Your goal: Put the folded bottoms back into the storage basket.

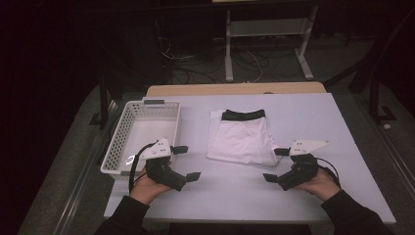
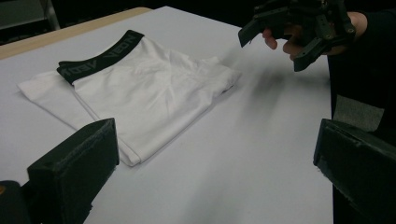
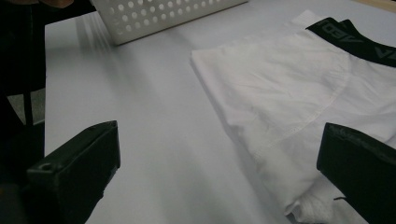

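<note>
Folded white shorts [image 1: 241,139] with a black waistband [image 1: 243,114] lie flat in the middle of the table, waistband on the far side, just right of the basket and apart from it. In the left gripper view the shorts [image 2: 140,93] spread out ahead of the jaws, lettering on the band too blurred to read. In the right gripper view the near folded edge of the shorts [image 3: 299,102] sits right in front of the jaws, hem stitching visible.

Right gripper [image 1: 272,165] hangs just off the shorts' near right corner, jaws spread wide, holding nothing. Left gripper [image 1: 186,162] is over bare table between the basket and the shorts, jaws likewise spread and empty. Each is gripped by a hand in a dark sleeve coming in from the near edge. The left gripper view catches the right gripper [image 2: 299,32] across the table, raised above the surface.

White perforated basket [image 1: 142,137] stands at the table's left edge, long side running away from the person, nothing inside that I can make out.

The table [image 1: 303,196] has a pale, matte white top, with a strip of tan wood [image 1: 235,89] along the far edge. Beyond it, a dim room: grey floor, tangled cables [image 1: 244,61], and a white metal stand's legs [image 1: 266,44].
</note>
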A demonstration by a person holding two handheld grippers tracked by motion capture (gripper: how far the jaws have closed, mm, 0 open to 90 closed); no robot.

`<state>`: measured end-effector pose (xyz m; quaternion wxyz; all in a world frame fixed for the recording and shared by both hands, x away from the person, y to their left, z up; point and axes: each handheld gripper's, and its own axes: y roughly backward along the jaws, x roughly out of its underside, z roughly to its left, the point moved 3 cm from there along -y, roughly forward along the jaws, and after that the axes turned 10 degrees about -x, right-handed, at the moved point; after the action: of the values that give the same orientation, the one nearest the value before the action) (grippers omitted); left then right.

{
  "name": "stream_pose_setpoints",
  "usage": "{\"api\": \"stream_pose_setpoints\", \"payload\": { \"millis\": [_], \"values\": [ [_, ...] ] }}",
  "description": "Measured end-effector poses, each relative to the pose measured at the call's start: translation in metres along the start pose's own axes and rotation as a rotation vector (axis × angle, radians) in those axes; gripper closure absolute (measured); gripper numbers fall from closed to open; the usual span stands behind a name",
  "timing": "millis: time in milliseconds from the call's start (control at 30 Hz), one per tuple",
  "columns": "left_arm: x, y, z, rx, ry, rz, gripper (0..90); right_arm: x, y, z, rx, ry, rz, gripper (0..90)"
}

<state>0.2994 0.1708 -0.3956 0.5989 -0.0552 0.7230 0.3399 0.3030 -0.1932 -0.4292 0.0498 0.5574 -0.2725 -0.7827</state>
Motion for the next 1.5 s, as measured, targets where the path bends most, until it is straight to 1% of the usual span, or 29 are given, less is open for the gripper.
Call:
{"api": "stream_pose_setpoints", "payload": {
  "millis": [100, 733, 867, 1167, 1500],
  "values": [
    [-0.001, 0.0, 0.0, 0.002, 0.007, -0.005, 0.0, -0.002, -0.003, -0.001, -0.005, 0.006, 0.004, 0.0],
    [-0.001, 0.0, 0.0, -0.001, 0.005, -0.009, 0.0, -0.012, -0.017, -0.006, -0.022, 0.012, 0.009, 0.0],
    [-0.001, 0.0, 0.0, 0.0, 0.005, -0.01, 0.0, -0.014, -0.02, -0.008, -0.024, 0.015, 0.005, 3.3],
    [-0.001, 0.0, 0.0, -0.004, 0.006, -0.009, 0.0, -0.017, -0.025, -0.01, -0.027, 0.018, 0.011, 6.9],
    [-0.001, 0.0, 0.001, -0.004, 0.009, -0.01, 0.0, -0.021, -0.033, -0.013, -0.035, 0.009, 0.035, 14.3]
  ]
}}
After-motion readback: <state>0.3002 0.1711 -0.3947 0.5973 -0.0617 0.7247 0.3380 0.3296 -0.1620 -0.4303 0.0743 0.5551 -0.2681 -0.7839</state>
